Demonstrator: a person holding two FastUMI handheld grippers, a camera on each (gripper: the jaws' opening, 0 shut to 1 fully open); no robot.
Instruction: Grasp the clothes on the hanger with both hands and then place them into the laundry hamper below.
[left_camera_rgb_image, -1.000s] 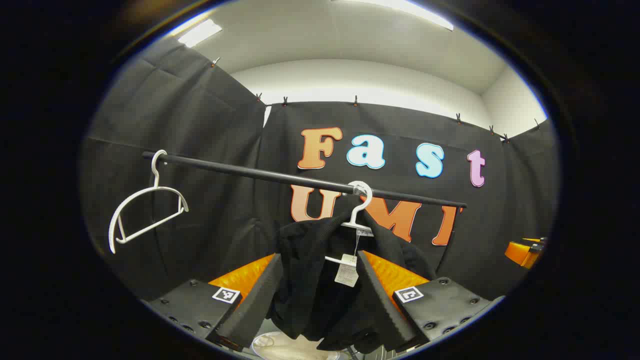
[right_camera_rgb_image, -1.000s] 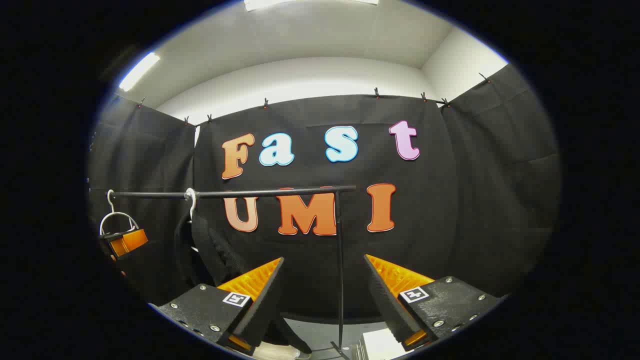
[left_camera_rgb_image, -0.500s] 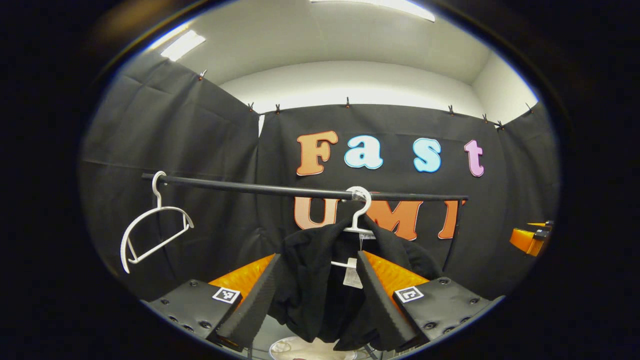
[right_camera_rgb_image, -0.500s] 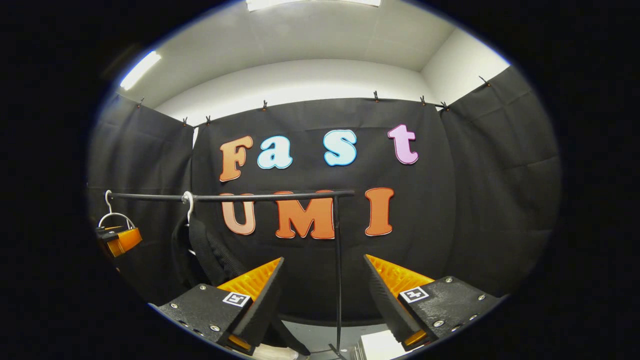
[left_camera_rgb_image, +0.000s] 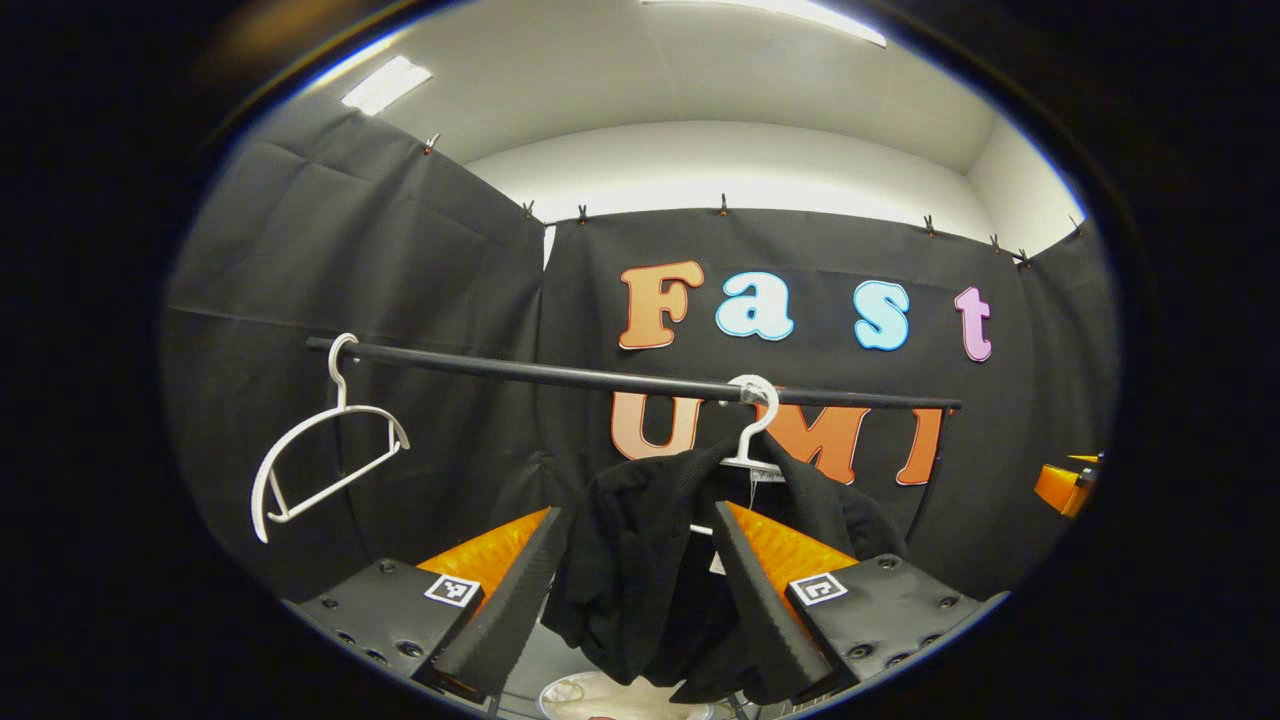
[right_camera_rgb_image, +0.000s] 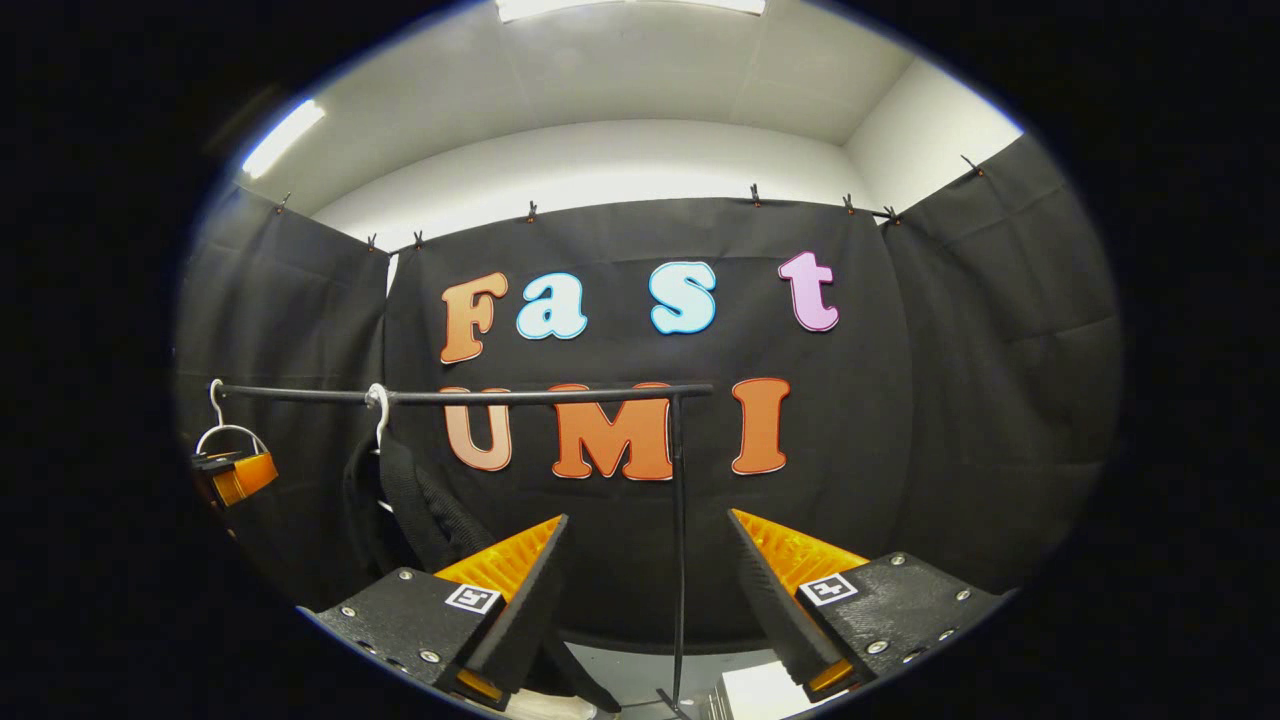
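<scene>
Clothes (left_camera_rgb_image: 650, 560), black, draped on a white hanger (left_camera_rgb_image: 752, 430) toward the right end of the rail (left_camera_rgb_image: 560, 375). Left gripper (left_camera_rgb_image: 640, 590) level with them, jaws apart, cloth between, untouched as far as seen. Right gripper (right_camera_rgb_image: 645, 590) spread wide, beside the rail's post (right_camera_rgb_image: 680, 540). Bare hanger (left_camera_rgb_image: 320, 450) at the left end.

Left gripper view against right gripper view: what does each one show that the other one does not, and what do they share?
Left gripper view: the black garment from the front, framed by the fingers of the open left gripper, and the whole empty hanger. Right gripper view: the rack's upright post and the garment side-on. Shared: the rail.
</scene>
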